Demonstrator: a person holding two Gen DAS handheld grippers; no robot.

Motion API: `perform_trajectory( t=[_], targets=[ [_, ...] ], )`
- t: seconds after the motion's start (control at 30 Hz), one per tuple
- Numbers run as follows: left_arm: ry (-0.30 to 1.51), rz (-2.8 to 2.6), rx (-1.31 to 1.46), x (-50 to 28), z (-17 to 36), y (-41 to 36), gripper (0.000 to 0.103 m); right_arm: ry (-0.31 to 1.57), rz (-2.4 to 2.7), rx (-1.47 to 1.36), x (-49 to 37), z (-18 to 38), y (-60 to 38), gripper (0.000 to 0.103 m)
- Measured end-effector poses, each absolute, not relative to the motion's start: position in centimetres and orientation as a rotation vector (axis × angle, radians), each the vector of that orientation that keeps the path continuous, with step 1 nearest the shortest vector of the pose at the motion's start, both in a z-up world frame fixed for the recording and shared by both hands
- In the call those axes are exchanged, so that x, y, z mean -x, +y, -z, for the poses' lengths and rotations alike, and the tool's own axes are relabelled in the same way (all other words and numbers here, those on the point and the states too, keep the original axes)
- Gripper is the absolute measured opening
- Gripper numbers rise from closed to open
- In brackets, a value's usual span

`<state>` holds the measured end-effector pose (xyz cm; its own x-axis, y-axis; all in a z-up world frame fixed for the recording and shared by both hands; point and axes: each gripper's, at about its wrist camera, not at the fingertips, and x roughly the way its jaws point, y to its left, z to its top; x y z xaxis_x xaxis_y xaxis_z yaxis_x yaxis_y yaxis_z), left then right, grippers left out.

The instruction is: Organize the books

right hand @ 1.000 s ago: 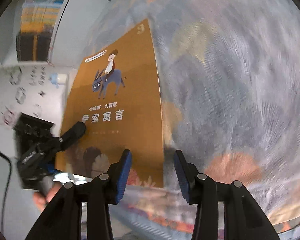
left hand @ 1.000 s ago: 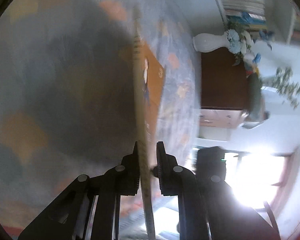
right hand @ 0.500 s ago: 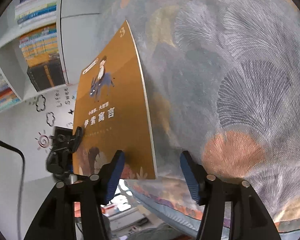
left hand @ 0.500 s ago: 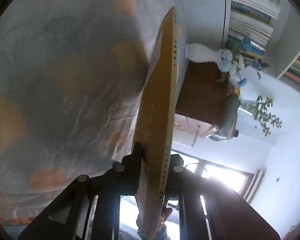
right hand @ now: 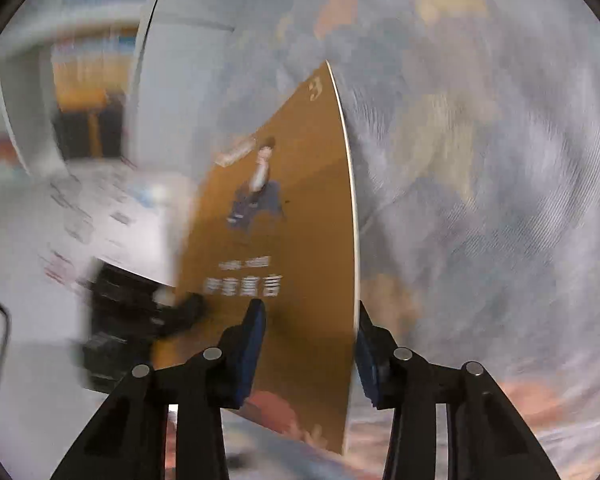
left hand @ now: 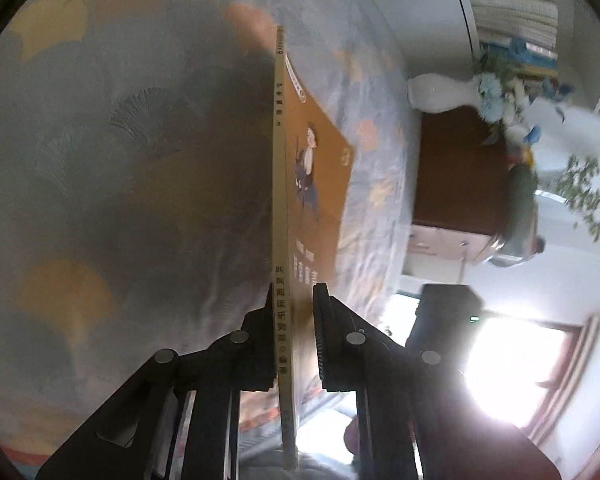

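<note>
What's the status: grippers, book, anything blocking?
Left gripper shut on book at its spine. Right gripper closing around the book's open edge, pads not yet pressing. Book held on edge above the bedspread. Nothing blocking.

Thin orange picture book (left hand: pixel 320 184), donkey-rider cover, held on edge above bedspread (left hand: pixel 120 140)

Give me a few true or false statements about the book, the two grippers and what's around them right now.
1. The left gripper is clamped on the orange book at its spine edge. True.
2. The book lies flat on the patterned bedspread. False: it is held up on edge above it.
3. The right gripper has the book's page edge between its jaws, which are closing. True.
4. The cover shows the number 7. False: it shows a 3.
5. A white vase lies on the bedspread. False: it stands on a brown cabinet.
</note>
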<state>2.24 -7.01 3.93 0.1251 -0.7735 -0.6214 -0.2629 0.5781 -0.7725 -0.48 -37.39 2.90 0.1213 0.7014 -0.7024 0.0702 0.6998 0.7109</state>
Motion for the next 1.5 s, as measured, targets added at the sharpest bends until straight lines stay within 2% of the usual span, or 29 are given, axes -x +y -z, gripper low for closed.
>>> perform_trajectory(
  t=[0.1,0.2,0.3,0.4,0.5,0.57,0.63,0.8,0.9,1.1,1.23,1.5],
  targets=[
    [1.451,0.424,0.865,-2.5,-3.9,-7.1,0.011,1.384,-0.519,-0.546,1.2,-3.7,-36.2,0.041],
    [1.447,0.395,0.791,-2.5,-4.0,-7.1,0.011,1.387,-0.544,-0.556,1.4,-3.6,-36.3,0.040],
    [1.444,0.401,0.813,-2.4,-4.0,-6.9,0.011,1.418,-0.590,-0.701,1.2,-2.2,-37.4,0.041],
    [1.425,0.454,1.038,-2.3,-3.5,-6.1,0.011,1.451,-0.600,-0.875,0.4,-0.3,-38.8,0.041],
    [1.409,0.436,0.998,-2.5,-4.3,-6.2,0.011,1.476,-0.622,-0.960,0.9,0.8,-39.6,0.041],
    [1.421,0.433,1.000,-2.5,-4.3,-6.3,0.012,1.482,-0.642,-0.907,0.8,0.2,-39.1,0.041],
    [1.409,0.419,1.017,-2.5,-4.3,-6.0,0.012,1.473,-0.660,-0.863,0.6,-0.2,-38.3,0.047],
    [1.404,0.366,0.993,-2.1,-4.6,-5.4,0.012,1.407,-0.685,-0.846,-0.3,-1.2,-37.4,0.044],
    [1.389,0.301,0.855,-1.9,-5.7,-5.7,0.013,1.349,-0.705,-0.763,-0.6,-2.8,-37.3,0.039],
    [1.324,0.252,0.496,-1.6,-9.0,-8.2,0.015,1.276,-0.661,-0.338,-0.6,-6.3,-33.4,0.039],
    [1.267,0.264,0.414,-0.8,-10.4,-8.5,0.016,1.206,-0.646,-0.207,0.1,-8.3,-31.9,0.039],
    [1.175,0.312,0.415,0.4,-13.0,-5.2,0.016,1.153,-0.662,-0.207,1.0,-11.7,-29.6,0.039]
  ],
)
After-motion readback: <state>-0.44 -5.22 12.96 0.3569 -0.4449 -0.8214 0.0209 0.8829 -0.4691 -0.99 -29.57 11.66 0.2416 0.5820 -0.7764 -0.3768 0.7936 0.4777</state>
